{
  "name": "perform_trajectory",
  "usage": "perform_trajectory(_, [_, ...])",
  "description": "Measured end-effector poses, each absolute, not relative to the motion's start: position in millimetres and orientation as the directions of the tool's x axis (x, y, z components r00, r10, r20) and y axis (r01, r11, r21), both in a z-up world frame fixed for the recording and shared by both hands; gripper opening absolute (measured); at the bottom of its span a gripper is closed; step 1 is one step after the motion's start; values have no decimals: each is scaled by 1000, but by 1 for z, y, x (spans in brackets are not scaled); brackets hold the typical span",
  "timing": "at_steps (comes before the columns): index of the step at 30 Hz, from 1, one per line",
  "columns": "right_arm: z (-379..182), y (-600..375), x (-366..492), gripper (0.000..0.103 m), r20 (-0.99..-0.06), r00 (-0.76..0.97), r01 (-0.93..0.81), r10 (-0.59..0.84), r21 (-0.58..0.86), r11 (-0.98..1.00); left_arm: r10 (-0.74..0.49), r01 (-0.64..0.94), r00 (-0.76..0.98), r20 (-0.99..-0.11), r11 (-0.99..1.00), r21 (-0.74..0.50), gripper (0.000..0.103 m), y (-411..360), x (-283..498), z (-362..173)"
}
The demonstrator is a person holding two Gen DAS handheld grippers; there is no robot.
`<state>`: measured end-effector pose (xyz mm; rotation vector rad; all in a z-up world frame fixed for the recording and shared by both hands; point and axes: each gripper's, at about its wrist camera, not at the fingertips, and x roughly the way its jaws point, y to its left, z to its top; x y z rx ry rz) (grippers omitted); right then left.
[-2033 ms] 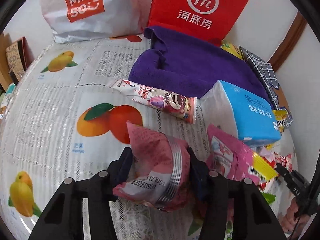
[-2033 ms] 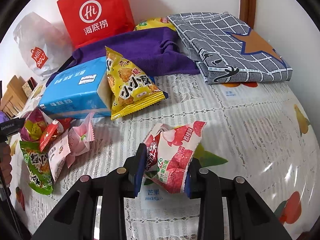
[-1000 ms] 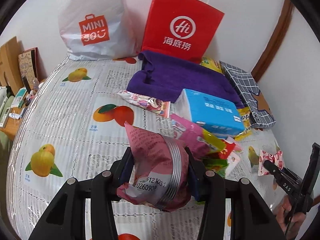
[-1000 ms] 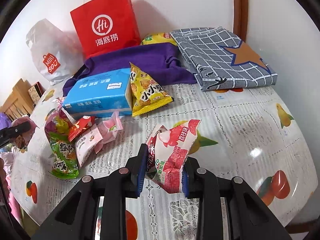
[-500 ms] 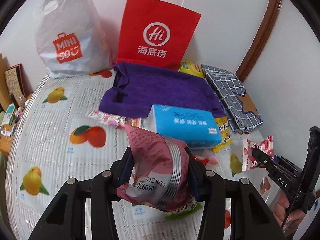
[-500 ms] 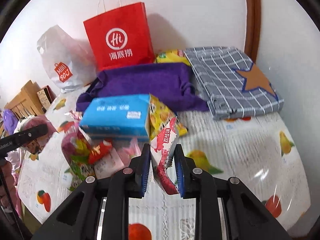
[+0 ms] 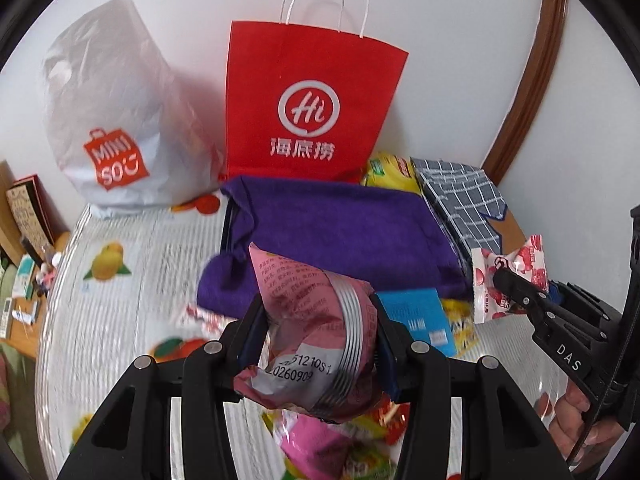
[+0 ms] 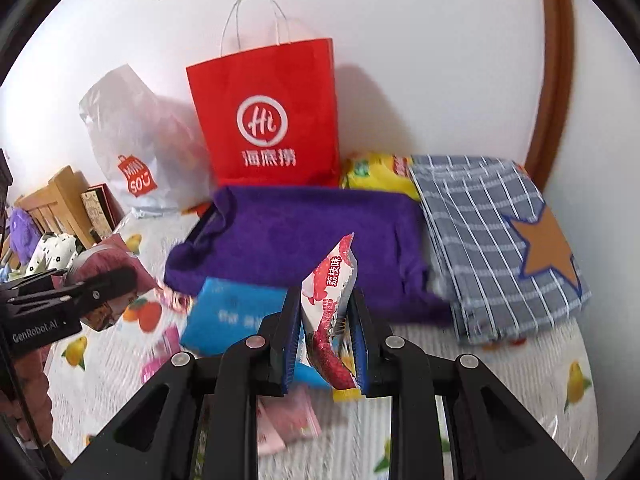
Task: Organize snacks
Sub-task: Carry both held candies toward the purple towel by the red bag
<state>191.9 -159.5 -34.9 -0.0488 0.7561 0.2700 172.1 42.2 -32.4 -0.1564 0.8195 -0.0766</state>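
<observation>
My left gripper (image 7: 318,330) is shut on a puffy pink snack packet (image 7: 316,332), held up above the table. My right gripper (image 8: 326,330) is shut on a thin red-and-white lychee snack packet (image 8: 330,308), squeezed flat and standing on edge between the pads. In the left wrist view the right gripper (image 7: 504,280) shows at the right edge with that packet (image 7: 508,276). In the right wrist view the left gripper (image 8: 116,280) shows at the left edge with the pink packet (image 8: 114,260). A red paper bag (image 7: 308,108) stands open at the back against the wall.
A white plastic shopping bag (image 7: 116,120) stands left of the red bag. A purple towel (image 7: 336,228), a blue tissue pack (image 8: 232,316), a yellow packet (image 8: 376,174) and a folded checked cloth (image 8: 496,240) lie on the fruit-print tablecloth (image 7: 108,300). Several loose snack packets (image 7: 332,444) lie below the grippers.
Both grippers rose and moved toward the red bag with their packets. The right jaws squeezed closer, flattening the lychee packet on edge. The left grip stayed the same.
</observation>
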Motion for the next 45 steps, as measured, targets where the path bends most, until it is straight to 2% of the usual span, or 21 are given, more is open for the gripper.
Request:
perform_trajectory(14, [-24,-142,284,23,-673,699,-258,240,75,963,-99,-10,701,-707,989,-148,46,58,258,-17])
perform_trajectory(24, [-26,-141,339,23,-659,715,-235,235,90,968,-116,7,696,-708,988,-155,46,66,312,-34])
perform_trajectory(33, [-68,-134,368,23,-727,652,-244,214,67,968,-139,-14,603,-786,983,-185,46,80,337,-83])
perform_trajectory(45, [-86,-132,378,23,-772,611,-265,175,9,964,-125,-27,586,-801,985,-173,46,74,338,-90])
